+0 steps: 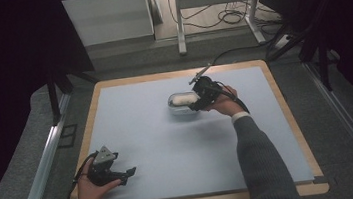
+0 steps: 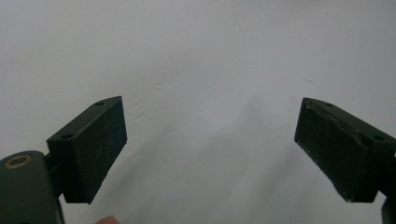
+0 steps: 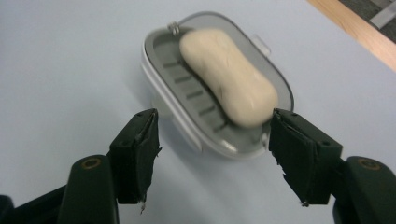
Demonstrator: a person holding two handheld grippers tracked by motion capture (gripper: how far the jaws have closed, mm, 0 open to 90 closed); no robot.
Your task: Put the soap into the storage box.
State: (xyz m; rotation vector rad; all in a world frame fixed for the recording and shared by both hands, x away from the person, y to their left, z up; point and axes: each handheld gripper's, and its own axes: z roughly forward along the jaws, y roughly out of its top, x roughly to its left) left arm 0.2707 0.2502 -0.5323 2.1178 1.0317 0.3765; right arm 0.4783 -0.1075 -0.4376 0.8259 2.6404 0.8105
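A pale blue mat [image 1: 169, 145] covers the desk [image 1: 91, 119], whose wooden edge shows all round; grey floor, a metal frame [image 1: 214, 4] and loose cables [image 1: 228, 18] lie beyond. On the mat's far middle sits a grey soap dish [image 1: 180, 110] holding a cream soap bar [image 3: 229, 77]. The right tongs [image 3: 212, 140] stand part open just at the dish's near end, gripping nothing. The left tongs [image 2: 210, 144] gape wide over bare mat at the near left. Dark curtains hide both sides of the room.
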